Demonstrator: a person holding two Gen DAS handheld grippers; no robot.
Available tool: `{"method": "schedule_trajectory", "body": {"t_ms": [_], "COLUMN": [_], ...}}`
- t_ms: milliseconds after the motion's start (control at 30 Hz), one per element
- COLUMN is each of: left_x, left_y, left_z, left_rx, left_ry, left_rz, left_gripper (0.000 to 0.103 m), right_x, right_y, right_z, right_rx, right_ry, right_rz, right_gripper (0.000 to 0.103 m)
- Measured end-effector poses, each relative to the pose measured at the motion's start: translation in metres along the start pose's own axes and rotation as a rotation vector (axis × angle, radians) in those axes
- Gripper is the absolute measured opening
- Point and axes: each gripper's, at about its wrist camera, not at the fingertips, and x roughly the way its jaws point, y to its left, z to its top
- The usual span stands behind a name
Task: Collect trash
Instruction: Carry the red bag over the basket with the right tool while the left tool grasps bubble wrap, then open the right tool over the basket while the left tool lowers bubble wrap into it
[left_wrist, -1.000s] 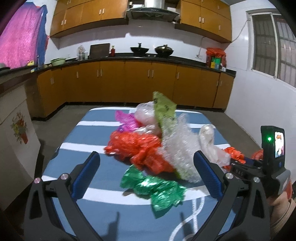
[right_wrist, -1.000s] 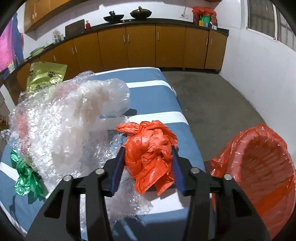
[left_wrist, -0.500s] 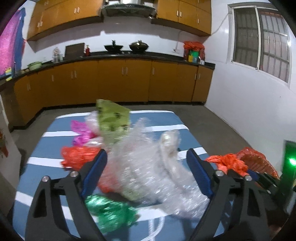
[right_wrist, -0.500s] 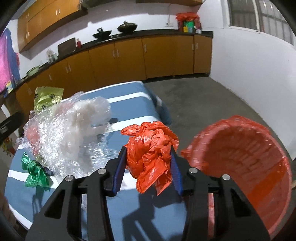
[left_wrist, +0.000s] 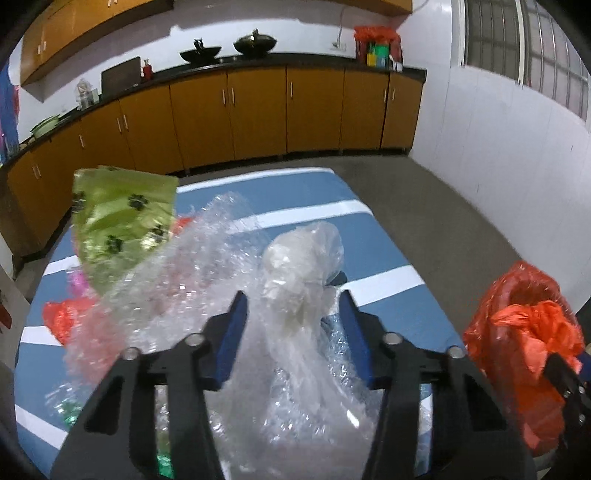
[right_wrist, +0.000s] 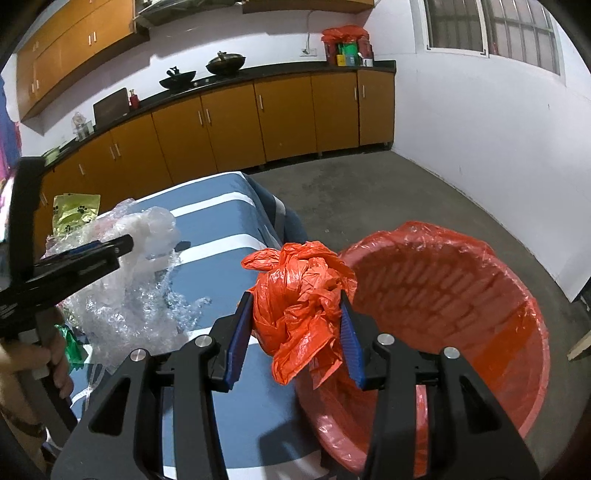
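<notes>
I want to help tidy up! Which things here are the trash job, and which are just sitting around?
Trash job:
crumpled orange plastic bag in right gripper
clear bubble wrap bundle in left gripper
green paw-print wrapper
red-lined bin

Just sitting around:
two black woks
blue striped table

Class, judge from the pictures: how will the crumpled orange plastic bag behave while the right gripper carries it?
The orange bag probably weighs little: thin crinkled film. It looks floppy, its tails drooping below the right gripper. Squeezed between the fingers, it likely compresses rather than slips.
</notes>
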Motion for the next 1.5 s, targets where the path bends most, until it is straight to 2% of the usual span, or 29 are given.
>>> {"method": "schedule_trajectory", "body": {"t_ms": [33,100,233,400,567,733,1100,1300,1500], "left_x": [0.003,0.007,0.005,-0.013,-0.039,-0.064,-0.102,-0.102,-0.097], "left_y": [-0.002,-0.003,-0.006,-0.001,-0.001,-0.012,-0.086,-0.134,-0.166], "left_z": [0.001,0.000,-0.002,-0.004,-0.003,-0.002,-0.011,-0.020,-0.026], "left_rx": [0.005,0.011,0.026,0.006,0.011,0.018,0.092,0.133,0.167], "left_ry": [0.009,0.021,-0.003,-0.051,-0.092,-0.114,-0.115,-0.084,-0.059], "left_rz": [0.000,-0.011,-0.054,-0.126,-0.167,-0.218,-0.380,-0.451,-0.503], "left_gripper": [0.031,0.021,0.013,0.011,0.011,0.011,0.011,0.011,0.011], "right_x": [0.000,-0.001,-0.003,-0.012,-0.026,-0.045,-0.077,-0.084,-0.089], "right_y": [0.000,-0.002,-0.006,-0.009,-0.015,-0.032,-0.096,-0.109,-0.121], "right_z": [-0.001,-0.003,-0.004,-0.004,-0.003,-0.005,-0.011,-0.010,-0.007], "right_rx": [0.001,0.003,0.016,0.028,0.042,0.063,0.164,0.196,0.239], "right_ry": [0.001,0.003,0.002,-0.015,-0.043,-0.077,-0.105,-0.113,-0.118], "right_rz": [0.000,-0.002,-0.005,-0.004,-0.014,-0.064,-0.215,-0.221,-0.199], "right_gripper": [0.045,0.045,0.045,0.045,0.045,0.045,0.045,0.045,0.045]}}
